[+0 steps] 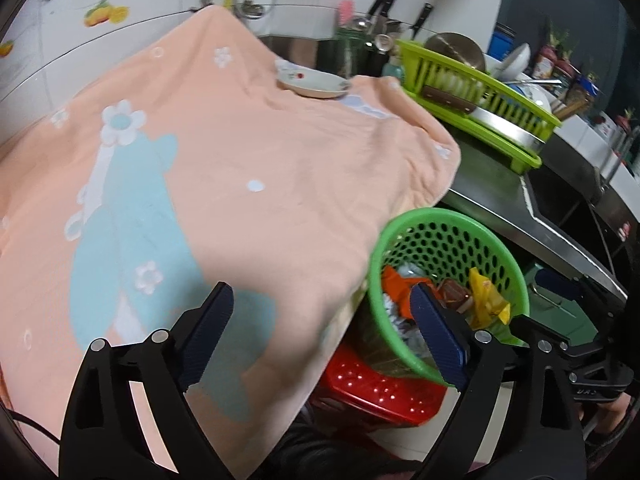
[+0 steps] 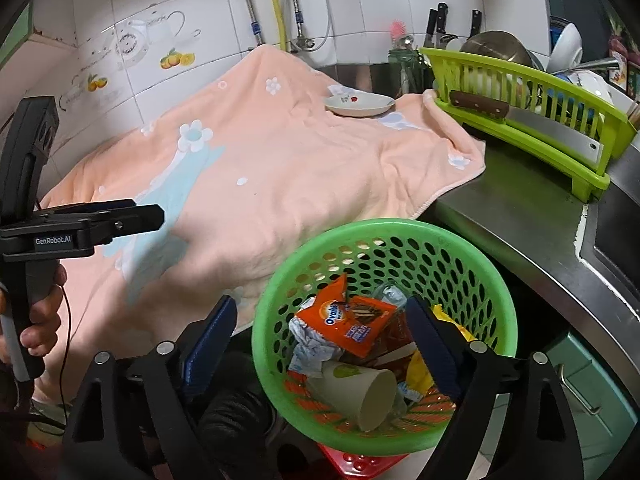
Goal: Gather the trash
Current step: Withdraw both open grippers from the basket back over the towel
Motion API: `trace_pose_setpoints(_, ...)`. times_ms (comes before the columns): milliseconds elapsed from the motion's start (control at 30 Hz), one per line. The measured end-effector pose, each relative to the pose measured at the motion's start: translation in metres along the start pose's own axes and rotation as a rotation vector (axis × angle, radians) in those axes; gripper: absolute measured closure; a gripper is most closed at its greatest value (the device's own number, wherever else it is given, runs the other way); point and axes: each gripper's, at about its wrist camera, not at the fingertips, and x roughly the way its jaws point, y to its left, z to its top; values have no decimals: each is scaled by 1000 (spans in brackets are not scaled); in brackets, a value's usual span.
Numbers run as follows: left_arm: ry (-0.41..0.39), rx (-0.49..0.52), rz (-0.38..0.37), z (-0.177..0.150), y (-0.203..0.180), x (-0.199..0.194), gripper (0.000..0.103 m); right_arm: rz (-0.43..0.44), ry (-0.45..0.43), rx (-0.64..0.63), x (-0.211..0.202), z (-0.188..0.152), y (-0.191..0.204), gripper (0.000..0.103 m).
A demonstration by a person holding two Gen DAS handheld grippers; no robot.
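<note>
both claws open over a full bin

blue-padded fingers of the right claw (image 2: 320,344) fill the bottom of the right wrist frame, spread wide with nothing between them. just beyond, at lower centre, stands the green bin (image 2: 376,232), its perforated wall ringing the trash: an orange wrapper (image 2: 344,320) on top, a paper cup (image 2: 360,392) lying on its side below it, a yellow wrapper (image 2: 420,372) at the right edge. a red stool (image 2: 356,460) shows under the bin.

left claw (image 1: 322,328) is likewise open and empty, hanging at the bottom of its frame over the edge of the peach towel (image 1: 240,152) that covers the table. in this view the bin (image 1: 448,216) sits lower right, beside the towel's hanging edge.

a small plate (image 2: 360,106) rests on the towel at upper centre. a lime dish rack (image 2: 560,136) with a cleaver (image 2: 532,120) stands on the steel table (image 2: 520,208) at upper right.
</note>
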Motion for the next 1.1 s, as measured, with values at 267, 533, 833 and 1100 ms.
trace_pose_setpoints(267,-10,-42,73,-12,21,-14,11,8,27,15,3,0,12,14)
trace_pose_setpoints(533,-37,-64,127,-27,34,-29,8,8,36,-8,4,1,25,11)
trace_pose_setpoints(833,-53,-62,162,-39,34,-37,6,14,49,-16,6,0,34,10)
trace_pose_setpoints(1100,-90,-67,201,-42,33,-45,5,-19,33,-26,-1,0,42,10)
